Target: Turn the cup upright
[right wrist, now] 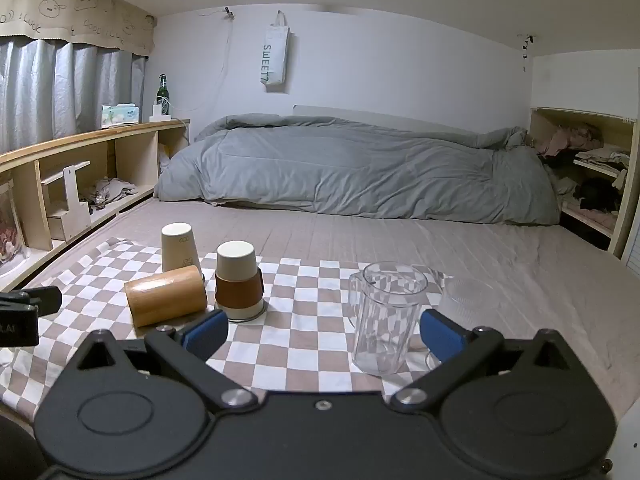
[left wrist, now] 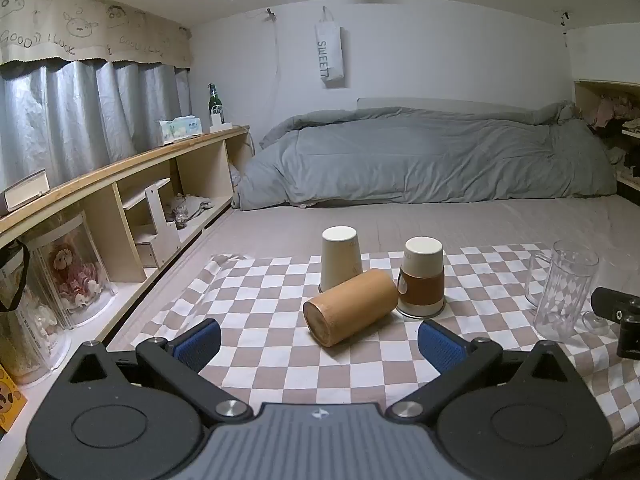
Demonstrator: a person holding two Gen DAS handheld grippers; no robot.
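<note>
Left tool (left wrist: pixel 318 342) fingers spread apart, nothing between them, low over the checkered cloth (left wrist: pixel 260 344); right tool (right wrist: pixel 324 330) likewise spread and empty. Wooden cup (left wrist: pixel 351 307) lies on its side on the cloth, base toward the left tool, just beside two upside-down cups: a plain white paper cup (left wrist: pixel 341 258) behind it, a white cup with brown sleeve (left wrist: pixel 422 277) to its right. Clear glass mug (right wrist: pixel 384 318) stands upright between the right tool's fingers in view; cloth spread on the bed (right wrist: pixel 480 256).
</note>
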